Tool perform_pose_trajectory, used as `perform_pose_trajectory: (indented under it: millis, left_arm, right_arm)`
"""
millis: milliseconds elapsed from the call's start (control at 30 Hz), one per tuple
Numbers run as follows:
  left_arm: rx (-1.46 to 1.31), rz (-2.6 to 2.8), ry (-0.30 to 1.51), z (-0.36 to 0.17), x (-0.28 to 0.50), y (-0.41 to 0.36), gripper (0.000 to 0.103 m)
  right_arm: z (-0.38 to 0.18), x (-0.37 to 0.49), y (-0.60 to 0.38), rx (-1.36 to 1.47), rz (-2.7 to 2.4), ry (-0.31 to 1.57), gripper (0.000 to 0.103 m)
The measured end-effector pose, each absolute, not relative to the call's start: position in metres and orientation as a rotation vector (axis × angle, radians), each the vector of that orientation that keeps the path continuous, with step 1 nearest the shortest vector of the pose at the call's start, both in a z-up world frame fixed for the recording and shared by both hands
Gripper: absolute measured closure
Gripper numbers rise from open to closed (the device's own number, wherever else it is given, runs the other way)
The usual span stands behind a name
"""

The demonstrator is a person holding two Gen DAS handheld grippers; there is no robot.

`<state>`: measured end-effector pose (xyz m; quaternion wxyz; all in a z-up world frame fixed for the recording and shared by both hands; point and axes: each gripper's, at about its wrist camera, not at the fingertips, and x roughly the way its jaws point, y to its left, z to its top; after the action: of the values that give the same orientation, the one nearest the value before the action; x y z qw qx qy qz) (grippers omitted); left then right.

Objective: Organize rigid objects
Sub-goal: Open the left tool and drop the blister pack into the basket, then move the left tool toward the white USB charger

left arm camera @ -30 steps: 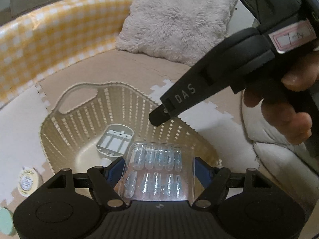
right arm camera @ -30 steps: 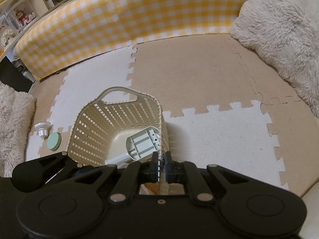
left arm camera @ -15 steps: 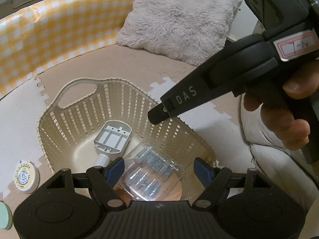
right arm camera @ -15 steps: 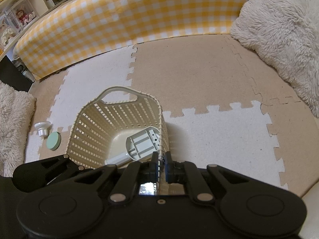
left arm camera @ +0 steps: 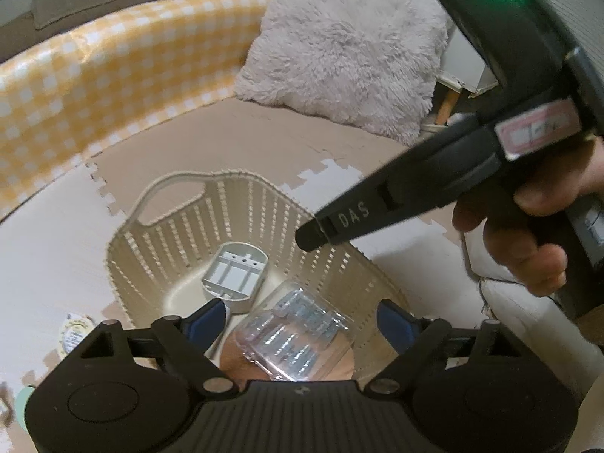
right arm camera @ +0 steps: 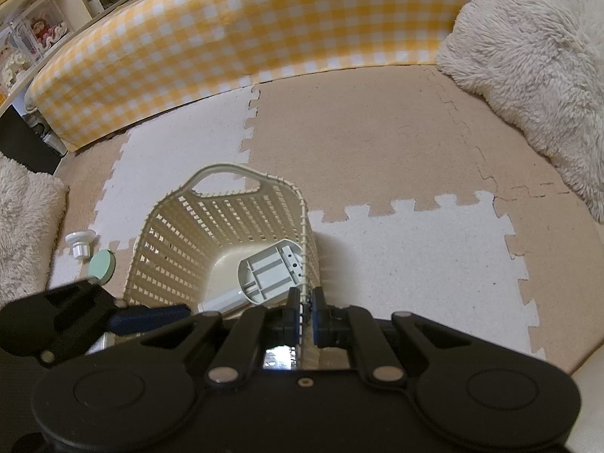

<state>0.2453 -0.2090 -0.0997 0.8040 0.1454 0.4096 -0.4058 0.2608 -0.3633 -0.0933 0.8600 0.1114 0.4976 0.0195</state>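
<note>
Two grippers at basket [left arm camera: 124,264]. Left gripper [left arm camera: 302,321] jaws opening, clear case [left arm camera: 294,336] loose between, inside basket beside grey holder [left arm camera: 234,275]. Right gripper [right arm camera: 305,307] jaws clamped on basket rim; keep steady, lift left straight out.

Cream slatted basket [left arm camera: 241,222], pale grey plastic piece [left arm camera: 234,275] inside. Clear blister pack [left arm camera: 294,336], silvery-blue glints within. Tan and white interlocking floor mats [right arm camera: 377,143]. Yellow-and-white gingham bumper [right arm camera: 245,26] along the back. Off-white shaggy cushion [left arm camera: 339,45]. Mint-green disc [right arm camera: 102,264], white knob [right arm camera: 80,244] beside it. Black left gripper [left arm camera: 302,317], blue pads on the fingers [left arm camera: 205,319]. Black right gripper [right arm camera: 305,309], pink label, green light glowing.
</note>
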Motion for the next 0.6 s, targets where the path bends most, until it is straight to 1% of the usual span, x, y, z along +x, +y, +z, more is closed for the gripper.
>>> perform_pose_trajectory:
  millis: [133,267,400,600]
  left_arm:
    - [0.307,-0.850,0.869,-0.090,0.244,-0.205,0.011]
    - [0.303,-0.830,0.861,-0.082,0.242,-0.201,0.010]
    - [0.304,-0.803,0.847,-0.075,0.239,-0.195,0.005]
    - [0.306,-0.737,0.839,-0.071,0.234,-0.177,0.002]
  right_arm:
    - [-0.093,0.260,-0.362,0.225,0.039,1.042,0.097]
    - [-0.094,0.259,-0.362,0.220,0.041,1.037,0.097]
    - [-0.095,0.258,-0.364,0.226,0.048,1.030,0.097]
    - [-0.096,0.255,-0.366,0.245,0.051,1.016,0.097]
